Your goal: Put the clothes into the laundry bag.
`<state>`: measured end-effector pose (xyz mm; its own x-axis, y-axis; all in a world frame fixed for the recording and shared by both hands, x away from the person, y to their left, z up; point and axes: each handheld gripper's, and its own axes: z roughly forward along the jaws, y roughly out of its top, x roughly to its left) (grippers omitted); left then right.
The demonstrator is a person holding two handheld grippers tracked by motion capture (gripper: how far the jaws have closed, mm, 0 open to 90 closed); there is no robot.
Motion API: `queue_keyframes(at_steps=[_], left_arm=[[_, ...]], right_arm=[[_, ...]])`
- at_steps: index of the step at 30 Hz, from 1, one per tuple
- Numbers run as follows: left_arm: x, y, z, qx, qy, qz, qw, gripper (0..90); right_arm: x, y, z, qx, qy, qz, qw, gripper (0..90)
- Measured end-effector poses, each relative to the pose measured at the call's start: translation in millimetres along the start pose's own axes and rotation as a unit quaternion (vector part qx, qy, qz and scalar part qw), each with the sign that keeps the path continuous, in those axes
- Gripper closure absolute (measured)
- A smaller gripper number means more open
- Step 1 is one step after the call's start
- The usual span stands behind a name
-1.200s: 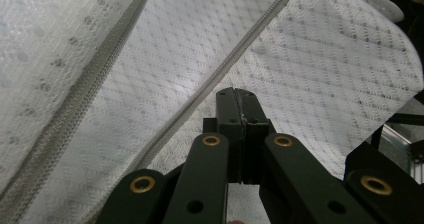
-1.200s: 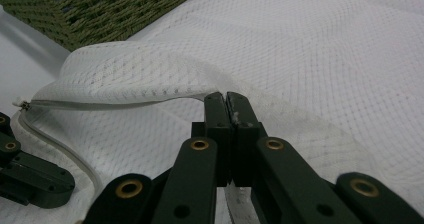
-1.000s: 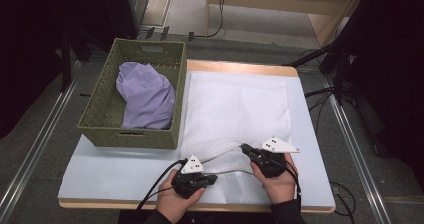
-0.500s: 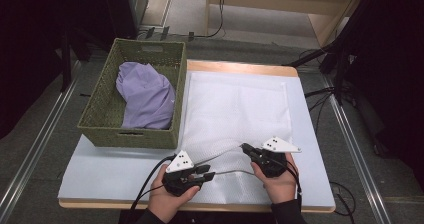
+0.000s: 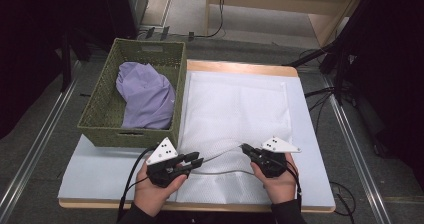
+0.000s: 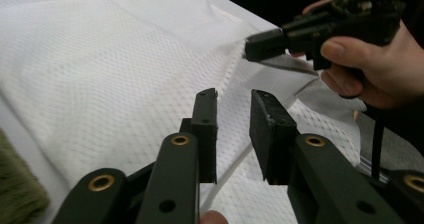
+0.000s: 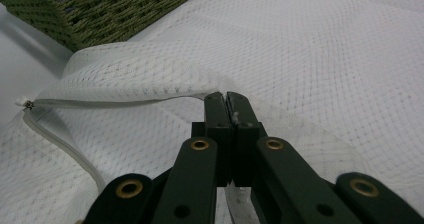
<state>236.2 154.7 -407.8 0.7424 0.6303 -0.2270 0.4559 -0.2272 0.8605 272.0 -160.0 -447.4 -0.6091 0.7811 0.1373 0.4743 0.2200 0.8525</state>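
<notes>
A white mesh laundry bag [image 5: 235, 104] lies flat on the table, its zippered opening at the near end. My right gripper [image 5: 246, 148] is shut on the upper lip of that opening [image 7: 150, 84] and holds it slightly raised; the pinch is plain in the right gripper view [image 7: 227, 98]. My left gripper [image 5: 197, 159] hovers just above the bag's near left part. Its jaws [image 6: 232, 101] have just been closing but stand apart, with nothing between them, only mesh [image 6: 100, 59] below. The right gripper [image 6: 260, 44] also appears in the left gripper view.
A green woven basket [image 5: 100, 119] stands at the table's left, holding a lilac garment [image 5: 147, 94]. The bag's zipper track [image 7: 60, 144] curves along the open edge. Cables trail from both grippers toward the table's near edge [image 5: 200, 204].
My left gripper has lifted off the bag and drifted left, and its jaws went from shut to parted. The right gripper has kept still on the bag's lip.
</notes>
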Motion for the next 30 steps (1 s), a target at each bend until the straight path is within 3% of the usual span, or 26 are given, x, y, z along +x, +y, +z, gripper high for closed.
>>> queue_keyframes(at_steps=[8, 13, 18, 30], left_arm=[[15.2, 17.1, -16.5, -0.017, 0.020, -0.004, 0.9997, 80.7], [25.9, 28.8, -24.2, -0.030, 0.033, -0.005, 0.9990, 79.6], [41.4, 38.5, -30.9, -0.044, 0.050, -0.019, 0.9976, 76.4], [67.9, 49.8, -35.9, -0.053, 0.077, -0.037, 0.9950, 77.3]], right_arm=[[0.6, -0.8, 1.1, 0.003, 0.001, -0.001, 1.0000, 90.0], [0.7, -0.9, 1.3, 0.003, 0.000, -0.002, 1.0000, 90.0], [1.1, -1.0, 1.5, 0.004, 0.000, -0.002, 1.0000, 90.0], [0.8, -1.5, 2.0, 0.005, 0.000, -0.003, 1.0000, 90.0]])
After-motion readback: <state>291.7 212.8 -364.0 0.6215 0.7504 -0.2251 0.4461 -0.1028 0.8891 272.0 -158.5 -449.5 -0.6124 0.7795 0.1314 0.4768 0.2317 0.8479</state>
